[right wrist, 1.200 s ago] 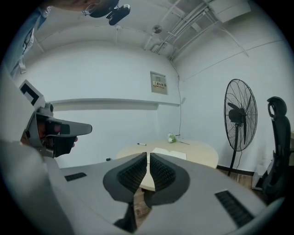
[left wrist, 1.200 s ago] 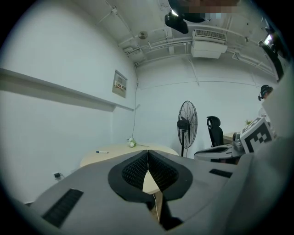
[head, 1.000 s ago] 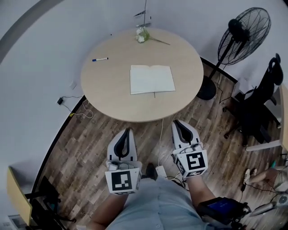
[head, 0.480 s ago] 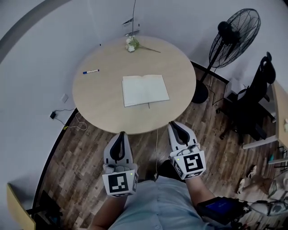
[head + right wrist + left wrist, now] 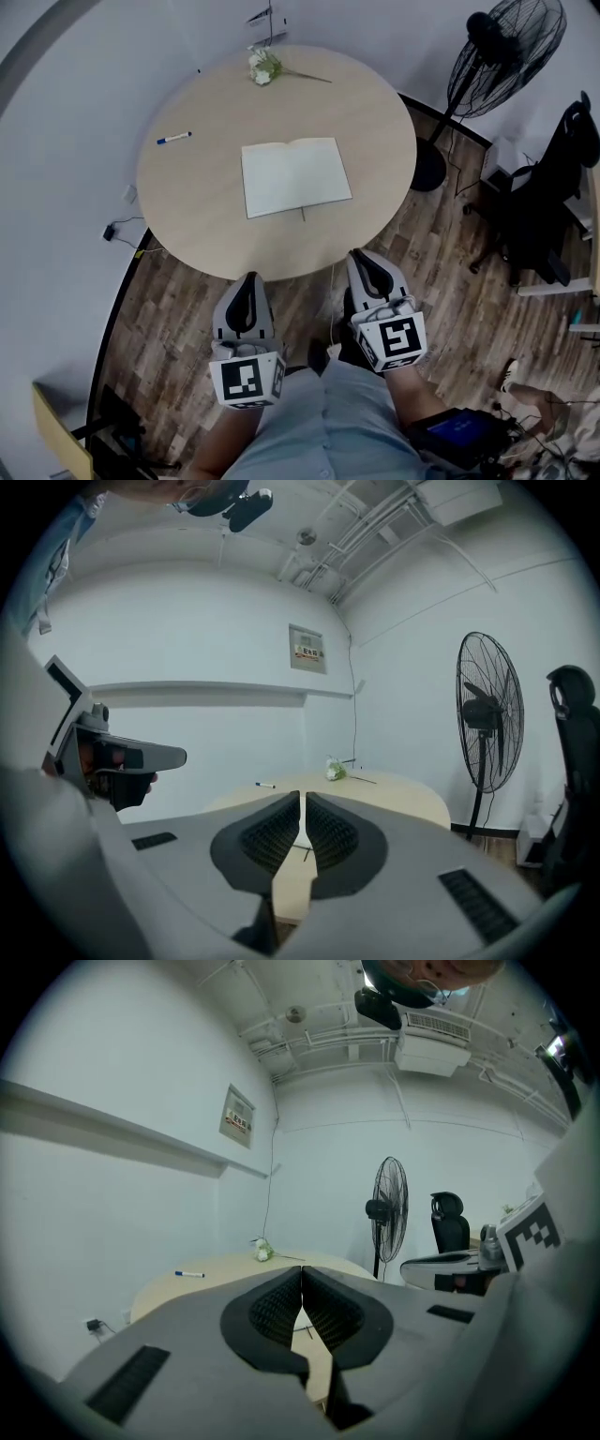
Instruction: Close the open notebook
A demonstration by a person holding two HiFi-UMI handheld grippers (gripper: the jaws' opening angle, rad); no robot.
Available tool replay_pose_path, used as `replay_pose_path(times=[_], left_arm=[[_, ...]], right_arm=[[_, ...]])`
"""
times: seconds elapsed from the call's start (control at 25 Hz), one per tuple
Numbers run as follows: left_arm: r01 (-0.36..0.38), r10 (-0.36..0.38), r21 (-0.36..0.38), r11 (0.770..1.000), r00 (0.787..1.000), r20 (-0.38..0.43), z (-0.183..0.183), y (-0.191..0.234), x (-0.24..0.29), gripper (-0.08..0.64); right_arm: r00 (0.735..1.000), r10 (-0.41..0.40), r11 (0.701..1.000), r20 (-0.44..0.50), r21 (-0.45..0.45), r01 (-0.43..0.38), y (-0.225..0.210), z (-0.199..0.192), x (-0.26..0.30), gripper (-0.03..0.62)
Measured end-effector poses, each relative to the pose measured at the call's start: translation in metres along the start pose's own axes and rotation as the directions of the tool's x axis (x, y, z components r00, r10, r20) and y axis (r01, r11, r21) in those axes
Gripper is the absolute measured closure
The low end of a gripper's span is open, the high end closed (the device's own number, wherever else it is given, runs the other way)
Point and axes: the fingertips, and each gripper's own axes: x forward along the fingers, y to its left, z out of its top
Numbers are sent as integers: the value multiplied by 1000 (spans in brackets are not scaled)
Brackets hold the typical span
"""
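Note:
An open notebook (image 5: 294,175) with white pages lies flat in the middle of the round wooden table (image 5: 206,216), its ribbon marker hanging over the near edge of the pages. My left gripper (image 5: 245,286) hovers off the table's near edge, shut and empty, its jaws (image 5: 301,1274) closed together. My right gripper (image 5: 367,262) is held beside it, also short of the table, shut with nothing between its pads (image 5: 302,802). Both point toward the notebook from a distance.
A blue marker (image 5: 174,138) lies at the table's left, and a small white flower (image 5: 263,66) at its far edge. A black standing fan (image 5: 497,47) and an office chair (image 5: 548,187) stand to the right. Cables (image 5: 331,309) trail across the wooden floor below me.
Both grippers have moved forward toward the table's near edge, and the table with the notebook now sits nearer and larger in the head view. The jaws stayed shut.

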Motion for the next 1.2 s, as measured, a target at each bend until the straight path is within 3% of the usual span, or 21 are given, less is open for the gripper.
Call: replay_pose_path(times=[0.32,0.68,0.88,1.2], left_arm=[[-51,54,42,998,995,-80,-8,-27,94,540],[-128,127,73,989,992,19,61,-70,159,540],[-188,184,88,978,981,56,77,-62,168,540],[-244,241,38,969,969,59,78,-12,178,540]], right_arm=[[998,60,996,-29,64,-58,-82,-11,68,541],[984,169,985,63,32,-171,-145,53,110,541],[973,208,978,102,12,-210,-152,73,127,541],[967,240,971,86,-10,-240,-129,80,166,541]])
